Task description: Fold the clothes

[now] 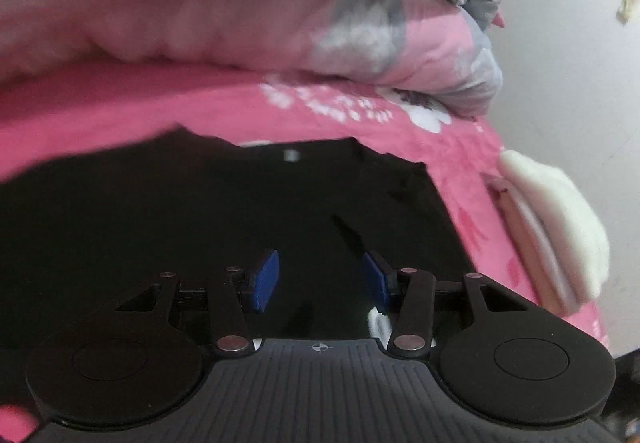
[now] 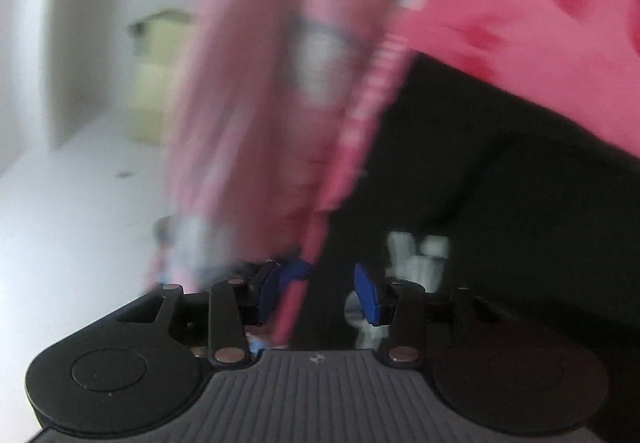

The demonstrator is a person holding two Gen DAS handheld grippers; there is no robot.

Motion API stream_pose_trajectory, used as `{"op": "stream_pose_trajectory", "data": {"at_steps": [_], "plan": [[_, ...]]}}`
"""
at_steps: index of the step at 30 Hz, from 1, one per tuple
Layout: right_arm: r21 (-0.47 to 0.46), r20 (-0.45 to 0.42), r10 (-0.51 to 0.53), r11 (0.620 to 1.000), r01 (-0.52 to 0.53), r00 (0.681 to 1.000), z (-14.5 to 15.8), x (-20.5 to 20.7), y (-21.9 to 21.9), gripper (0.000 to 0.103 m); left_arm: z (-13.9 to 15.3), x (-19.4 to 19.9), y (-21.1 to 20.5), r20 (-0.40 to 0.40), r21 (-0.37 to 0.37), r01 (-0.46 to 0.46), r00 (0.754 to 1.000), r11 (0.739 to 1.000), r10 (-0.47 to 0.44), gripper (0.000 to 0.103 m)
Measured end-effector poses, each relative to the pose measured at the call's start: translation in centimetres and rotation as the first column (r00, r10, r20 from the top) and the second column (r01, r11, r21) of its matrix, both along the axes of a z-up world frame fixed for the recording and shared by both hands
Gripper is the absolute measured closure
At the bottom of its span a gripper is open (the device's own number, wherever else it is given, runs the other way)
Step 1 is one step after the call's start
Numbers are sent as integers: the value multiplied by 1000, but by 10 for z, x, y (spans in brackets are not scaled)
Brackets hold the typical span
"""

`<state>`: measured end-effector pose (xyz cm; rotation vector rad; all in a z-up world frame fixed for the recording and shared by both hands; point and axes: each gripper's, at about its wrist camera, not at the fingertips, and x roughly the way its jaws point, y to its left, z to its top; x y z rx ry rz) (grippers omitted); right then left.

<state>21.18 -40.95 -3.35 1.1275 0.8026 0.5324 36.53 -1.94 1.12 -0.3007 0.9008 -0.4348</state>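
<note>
A black T-shirt [image 1: 208, 211] lies flat on the pink bed sheet [image 1: 120, 115], its collar and small label at the far edge. My left gripper [image 1: 320, 279] hovers over the shirt's near part with its blue pads [image 1: 266, 281] apart and nothing between them. The right wrist view is blurred and tilted. In it the same black shirt [image 2: 500, 203] fills the right side, with a white print [image 2: 416, 255] near the fingers. My right gripper [image 2: 320, 295] is open at the bed's edge; the pink sheet's border [image 2: 360, 123] runs past behind its gap, and the pads press on nothing.
A folded pink flowered quilt [image 1: 240, 11] is piled behind the shirt. A white fluffy bundle [image 1: 560, 227] lies at the bed's right edge beside a white wall [image 1: 580, 63]. Left of the bed is pale floor [image 2: 72, 203] with a yellowish box [image 2: 160, 75].
</note>
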Motion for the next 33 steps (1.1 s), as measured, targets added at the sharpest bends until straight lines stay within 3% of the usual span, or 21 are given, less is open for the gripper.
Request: {"op": "stream_pose_trajectory", "data": {"at_steps": [5,13,15,18,21,33], "plan": [[-134,-89,-70,989,58,994,-28,39,15,59,-31,27,-21,-7,-44,11,1000,999,-11,61],[-155,-200,-124,983,93,972,-41,60,24,60,-51,41,-34,20,-63,69,998,996,-68,70],[-155,-228,-141,982,107,963,-43,65,24,65,-50,39,-37,50,-51,79,996,996,-76,73],[-181,-224,-138,979,98,965,-42,64,26,78,-52,37,-43,87,-11,70,994,997,-69,87],[-185,-222,-145,977,104,964,-47,62,24,98,-53,31,-49,124,33,53,991,998,-57,100],[-77,-166,-131,990,120,977,-37,37,8,101,-22,10,-41,196,-3,58,979,998,-56,103]]}}
